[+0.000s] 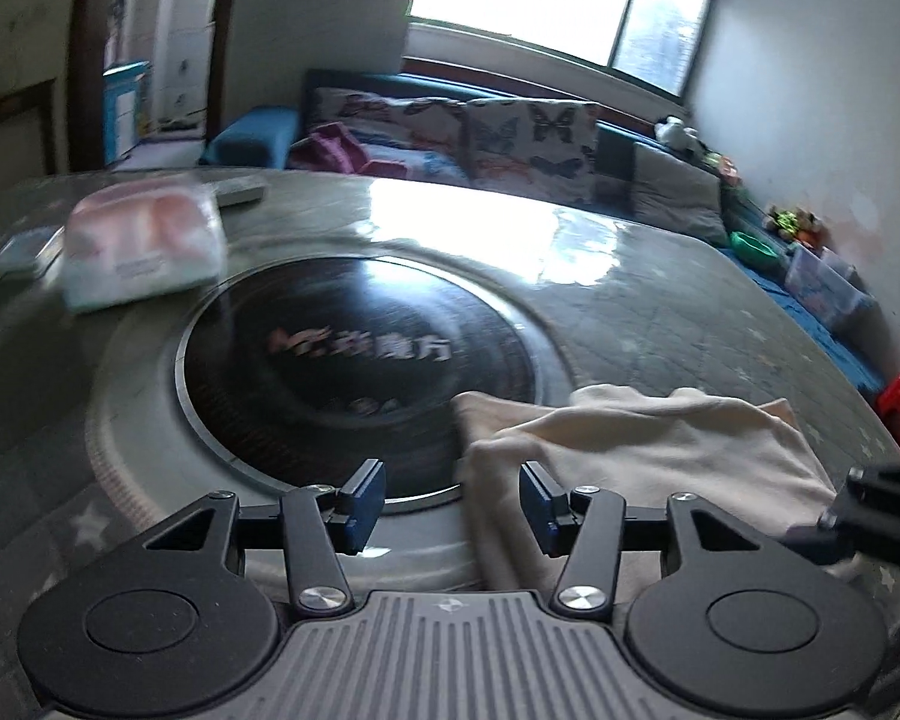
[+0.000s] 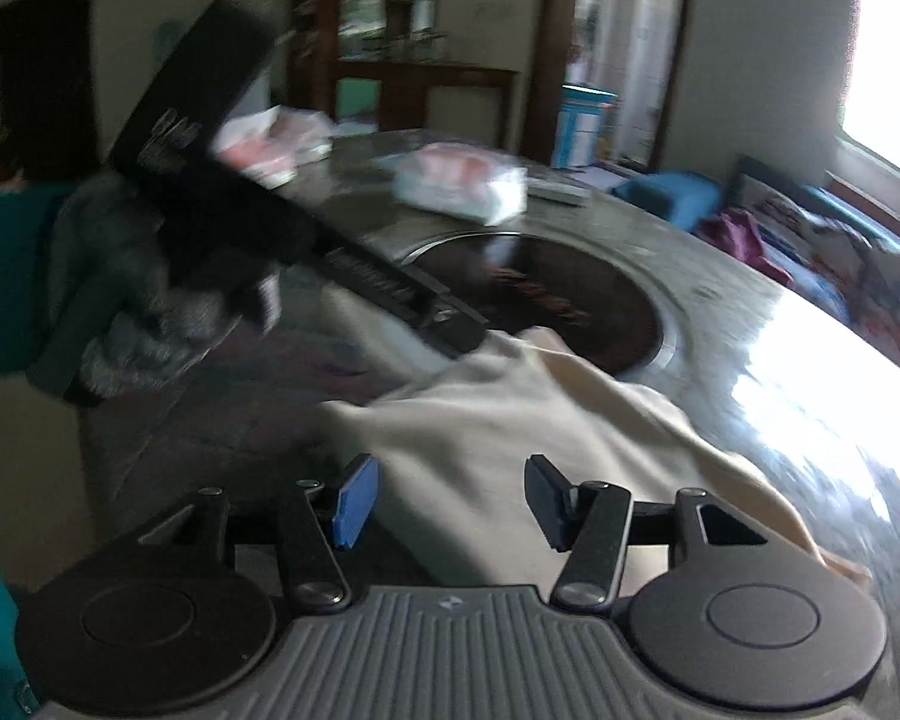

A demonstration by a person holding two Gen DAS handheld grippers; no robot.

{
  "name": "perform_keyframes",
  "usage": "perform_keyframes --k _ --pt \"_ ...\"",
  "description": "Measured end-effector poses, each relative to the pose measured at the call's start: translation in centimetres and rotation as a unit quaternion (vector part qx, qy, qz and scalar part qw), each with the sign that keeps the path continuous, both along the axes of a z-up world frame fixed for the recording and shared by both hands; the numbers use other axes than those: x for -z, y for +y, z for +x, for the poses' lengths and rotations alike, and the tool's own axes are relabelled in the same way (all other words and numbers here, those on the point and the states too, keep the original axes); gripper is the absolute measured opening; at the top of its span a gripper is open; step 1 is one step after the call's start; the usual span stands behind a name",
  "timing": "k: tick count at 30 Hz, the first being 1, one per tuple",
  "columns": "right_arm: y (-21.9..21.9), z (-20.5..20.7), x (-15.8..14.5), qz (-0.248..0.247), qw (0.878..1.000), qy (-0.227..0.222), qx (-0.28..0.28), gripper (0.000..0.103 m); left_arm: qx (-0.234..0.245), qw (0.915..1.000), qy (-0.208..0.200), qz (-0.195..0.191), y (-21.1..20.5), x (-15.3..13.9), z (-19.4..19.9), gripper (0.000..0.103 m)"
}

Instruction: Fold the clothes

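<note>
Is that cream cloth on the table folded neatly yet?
Not neatly. The cream cloth lies rumpled, one edge doubled over, and both grippers, left and right, are open above it.

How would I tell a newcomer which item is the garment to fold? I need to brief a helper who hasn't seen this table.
Find the big round table with a black glass disc at its centre. The cream cloth lies crumpled at the disc's near edge. Unlike the shiny pink-and-white plastic pack across the table, it is plain, soft and unprinted.

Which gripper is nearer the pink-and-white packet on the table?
Left. The left gripper is open across the dark round inset from the packet; the right gripper, also open, sits further back over the cream cloth.
</note>
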State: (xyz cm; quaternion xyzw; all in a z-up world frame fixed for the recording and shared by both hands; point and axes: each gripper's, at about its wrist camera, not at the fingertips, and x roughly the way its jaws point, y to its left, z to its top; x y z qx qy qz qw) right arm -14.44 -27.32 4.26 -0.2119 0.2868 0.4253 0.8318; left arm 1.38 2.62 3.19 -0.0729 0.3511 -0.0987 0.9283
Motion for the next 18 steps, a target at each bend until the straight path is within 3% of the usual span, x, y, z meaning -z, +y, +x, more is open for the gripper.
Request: perform_keyframes --k 10,13,15,18 --pt "5.6 -2.4 2.0 -0.066 0.994 -0.056 -0.059 0.048 -0.034 0.9975 0.025 -0.056 2.3 0.2 -1.3 0.059" --pt "6.2 -2.6 2.7 -0.084 0.993 -0.068 -0.055 0.037 -0.029 0.9966 0.027 -0.072 2.3 0.3 -1.5 0.059" --pt "6.0 -2.4 2.7 -0.085 0.993 -0.070 -0.045 0.024 -0.028 0.9957 0.031 -0.083 2.2 0.3 -1.5 0.059" --pt "5.2 -1.5 1.8 -0.053 0.997 -0.043 -0.027 0.017 -0.034 0.9931 0.042 -0.104 2.3 0.4 -1.4 0.059"
